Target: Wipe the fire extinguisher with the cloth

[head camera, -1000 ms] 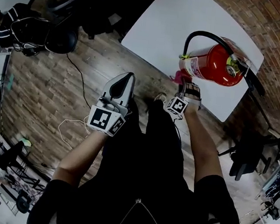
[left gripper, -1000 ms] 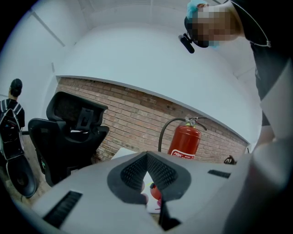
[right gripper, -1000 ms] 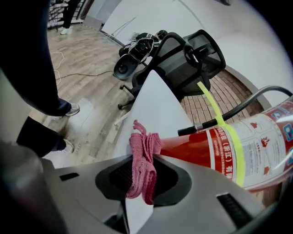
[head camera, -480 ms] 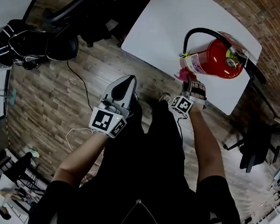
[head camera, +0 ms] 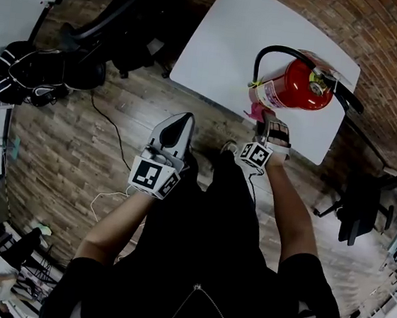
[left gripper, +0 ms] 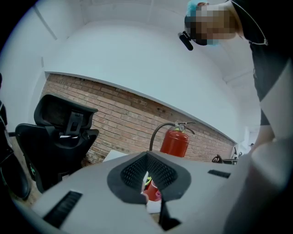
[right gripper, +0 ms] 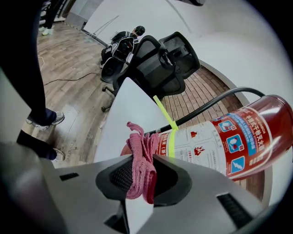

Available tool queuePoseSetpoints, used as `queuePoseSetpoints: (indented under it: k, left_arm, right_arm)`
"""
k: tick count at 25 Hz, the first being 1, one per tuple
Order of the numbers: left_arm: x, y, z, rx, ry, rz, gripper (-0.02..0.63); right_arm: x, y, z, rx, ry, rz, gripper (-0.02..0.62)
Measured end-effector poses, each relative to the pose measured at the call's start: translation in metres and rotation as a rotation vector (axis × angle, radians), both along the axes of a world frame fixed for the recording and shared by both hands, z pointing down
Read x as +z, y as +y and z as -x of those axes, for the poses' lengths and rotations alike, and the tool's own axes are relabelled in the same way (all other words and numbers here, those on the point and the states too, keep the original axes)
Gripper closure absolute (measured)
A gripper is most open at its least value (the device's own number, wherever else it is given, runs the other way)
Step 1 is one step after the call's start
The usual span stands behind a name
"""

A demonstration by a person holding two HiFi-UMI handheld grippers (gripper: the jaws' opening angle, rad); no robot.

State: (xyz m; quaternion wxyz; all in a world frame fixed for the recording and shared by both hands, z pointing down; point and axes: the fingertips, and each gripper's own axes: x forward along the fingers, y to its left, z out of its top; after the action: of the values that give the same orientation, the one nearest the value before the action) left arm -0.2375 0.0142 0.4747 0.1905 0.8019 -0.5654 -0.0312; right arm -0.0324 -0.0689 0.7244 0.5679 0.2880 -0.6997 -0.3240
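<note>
Right gripper view, right hand-held gripper (right gripper: 142, 177) clamping pink cloth (right gripper: 139, 155) beside fire extinguisher (right gripper: 238, 137) near table (right gripper: 123, 109) edge; left hand-held gripper (left gripper: 149, 179) closed

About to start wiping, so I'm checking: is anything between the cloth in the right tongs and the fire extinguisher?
Nothing visible. The pink cloth, pinched in the right tongs, is right up at the fire extinguisher near its base; I cannot tell whether they touch.

Black short-sleeved top (head camera: 196, 301), black trousers (head camera: 211, 206); grey left tongs (head camera: 180, 122), right tongs (head camera: 267, 123), square-marker cubes (head camera: 152, 176).
</note>
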Motion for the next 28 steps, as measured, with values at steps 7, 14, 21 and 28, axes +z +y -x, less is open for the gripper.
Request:
queuePoseSetpoints:
  k: [7, 14, 21, 28]
  left_arm:
    - [-0.017, 0.003, 0.001, 0.007, 0.007, -0.035, 0.576]
    - [-0.029, 0.005, 0.006, 0.013, 0.004, -0.061, 0.575]
    - [-0.040, 0.006, 0.002, 0.044, 0.011, -0.083, 0.576]
    - [-0.051, 0.004, -0.004, 0.078, 0.019, -0.113, 0.575]
  right_arm:
    - [-0.025, 0.003, 0.000, 0.000, 0.000, -0.028, 0.491]
    - [-0.059, 0.004, 0.003, 0.001, 0.001, -0.056, 0.491]
    - [-0.093, 0.004, 0.004, 0.008, -0.001, -0.090, 0.491]
    - [-0.135, 0.006, 0.000, 0.025, -0.013, -0.161, 0.491]
